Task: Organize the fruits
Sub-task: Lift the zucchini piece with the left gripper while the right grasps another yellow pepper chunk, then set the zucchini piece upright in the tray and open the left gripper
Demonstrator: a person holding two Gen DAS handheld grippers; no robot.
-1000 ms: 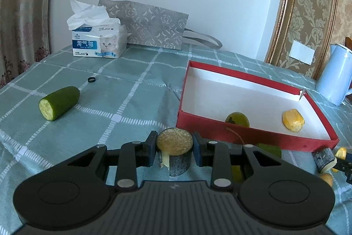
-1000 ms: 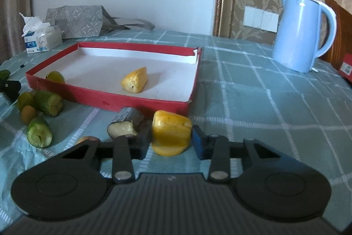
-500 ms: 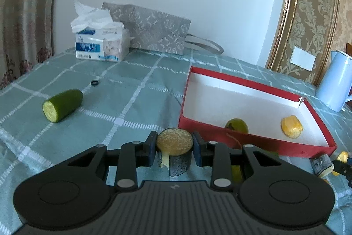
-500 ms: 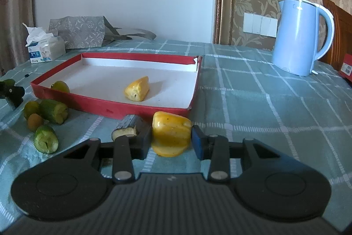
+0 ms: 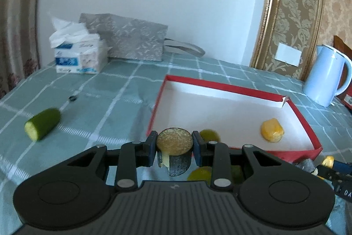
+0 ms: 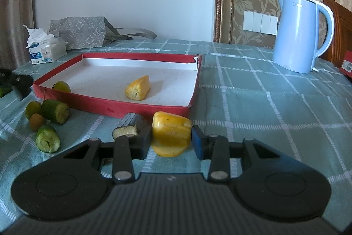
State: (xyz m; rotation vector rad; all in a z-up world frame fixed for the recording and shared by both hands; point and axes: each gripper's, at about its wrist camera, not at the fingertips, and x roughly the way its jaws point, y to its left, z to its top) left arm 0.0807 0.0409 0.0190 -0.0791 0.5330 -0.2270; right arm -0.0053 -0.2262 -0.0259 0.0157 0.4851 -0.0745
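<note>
My left gripper [image 5: 174,148] is shut on a dark-skinned eggplant chunk [image 5: 174,150] with a yellowish cut top, held above the near left corner of the red tray [image 5: 242,87]. The tray holds a yellow pepper piece [image 5: 272,130] and a green fruit [image 5: 209,134]. My right gripper [image 6: 171,142] is shut on a yellow pepper piece [image 6: 171,134], just in front of the tray's near wall [image 6: 123,104]. Another eggplant chunk [image 6: 129,126] lies beside its left finger. Cucumber pieces [image 6: 55,111] and small fruits [image 6: 36,121] lie left of it.
A cucumber half [image 5: 43,123] and a small black ring [image 5: 72,98] lie on the checked cloth at left. A tissue box [image 5: 78,56] and grey bag [image 5: 136,39] stand at the back. A blue kettle [image 6: 301,33] stands at the right.
My left gripper has risen and moved right toward the tray with the eggplant chunk. My right gripper has lifted slightly with the yellow pepper piece.
</note>
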